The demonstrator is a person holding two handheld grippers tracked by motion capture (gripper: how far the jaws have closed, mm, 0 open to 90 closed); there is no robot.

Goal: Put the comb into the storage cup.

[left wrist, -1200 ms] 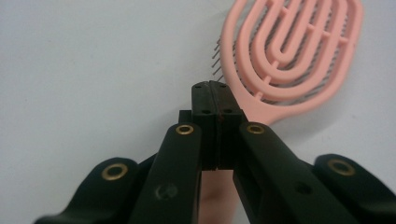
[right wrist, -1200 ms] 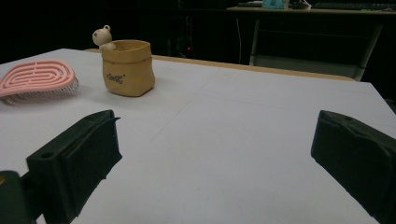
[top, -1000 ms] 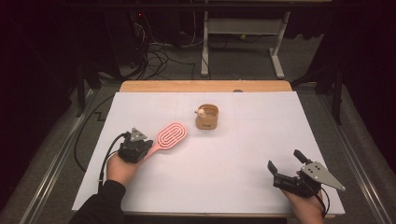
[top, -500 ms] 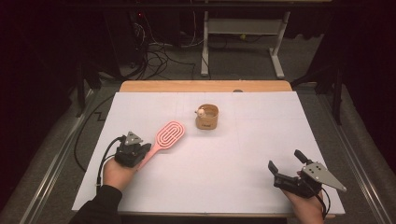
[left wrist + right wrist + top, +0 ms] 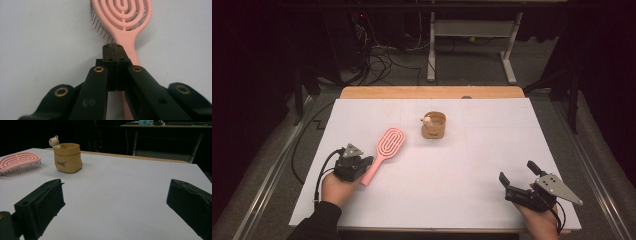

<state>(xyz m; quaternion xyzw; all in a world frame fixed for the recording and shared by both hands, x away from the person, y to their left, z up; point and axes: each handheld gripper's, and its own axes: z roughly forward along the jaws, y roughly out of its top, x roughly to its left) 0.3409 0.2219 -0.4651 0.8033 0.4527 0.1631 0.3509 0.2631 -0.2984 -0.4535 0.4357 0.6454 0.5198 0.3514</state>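
At the near right of the white counter (image 5: 452, 170), the right tool (image 5: 521, 178) rests with its jaws spread wide and nothing between them. At the near left, the left tool (image 5: 362, 165) sits over the handle end of the pink hairbrush (image 5: 384, 150). In the left gripper view its jaws stand pressed together with no gap, and the handle runs beneath and beside them, so whether the handle is truly gripped cannot be told. The brush lies bristles down, head pointing far and slightly right. It looks like light, stiff plastic, and its open, vented head offers little to grasp. The narrow handle is the sensible place to hold. Farther back, near the middle, stands a small tan pouch-shaped pot (image 5: 434, 126) with a little bear figure (image 5: 53, 141) at its rim.
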